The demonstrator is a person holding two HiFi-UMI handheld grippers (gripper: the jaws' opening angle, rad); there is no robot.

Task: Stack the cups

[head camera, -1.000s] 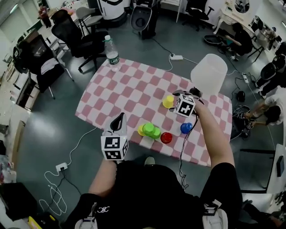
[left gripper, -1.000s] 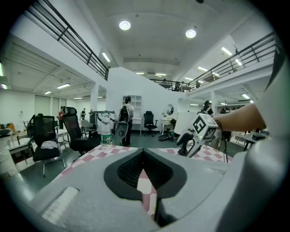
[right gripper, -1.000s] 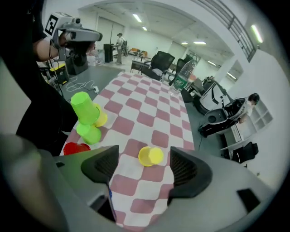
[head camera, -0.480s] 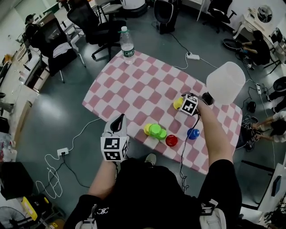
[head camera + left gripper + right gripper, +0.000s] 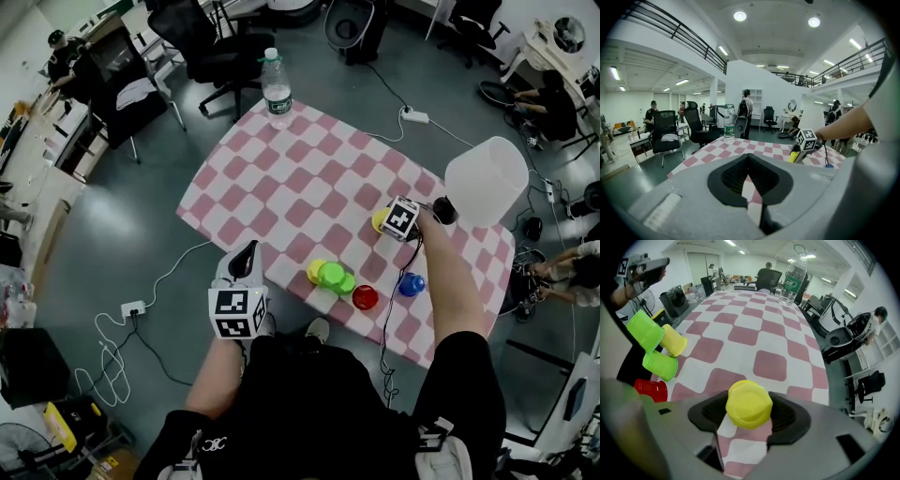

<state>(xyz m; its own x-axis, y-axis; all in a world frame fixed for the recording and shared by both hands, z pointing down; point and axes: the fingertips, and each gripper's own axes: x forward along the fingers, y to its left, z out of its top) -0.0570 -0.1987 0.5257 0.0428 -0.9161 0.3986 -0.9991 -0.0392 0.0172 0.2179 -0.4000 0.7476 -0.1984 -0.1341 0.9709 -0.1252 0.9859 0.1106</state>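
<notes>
An upside-down yellow cup (image 5: 748, 404) stands on the checkered table (image 5: 300, 187) between the jaws of my right gripper (image 5: 748, 417). The jaws have just been closing and both pads now touch the cup's sides. From the head view this gripper (image 5: 390, 223) points steeply down over that yellow cup (image 5: 378, 220). A cluster of one yellow and two green cups (image 5: 329, 275) lies nearer me, with a red cup (image 5: 365, 297) and a blue cup (image 5: 411, 283) to its right. My left gripper (image 5: 248, 249) hovers off the table's near-left edge, shut and holding nothing.
A water bottle (image 5: 276, 89) stands at the table's far corner. A white lampshade (image 5: 486, 180) rises just right of my right hand. Office chairs (image 5: 220, 52), floor cables and people surround the table.
My right gripper has come down over the yellow cup and its jaws have narrowed round it. The left gripper has drifted slightly lower beside the table edge.
</notes>
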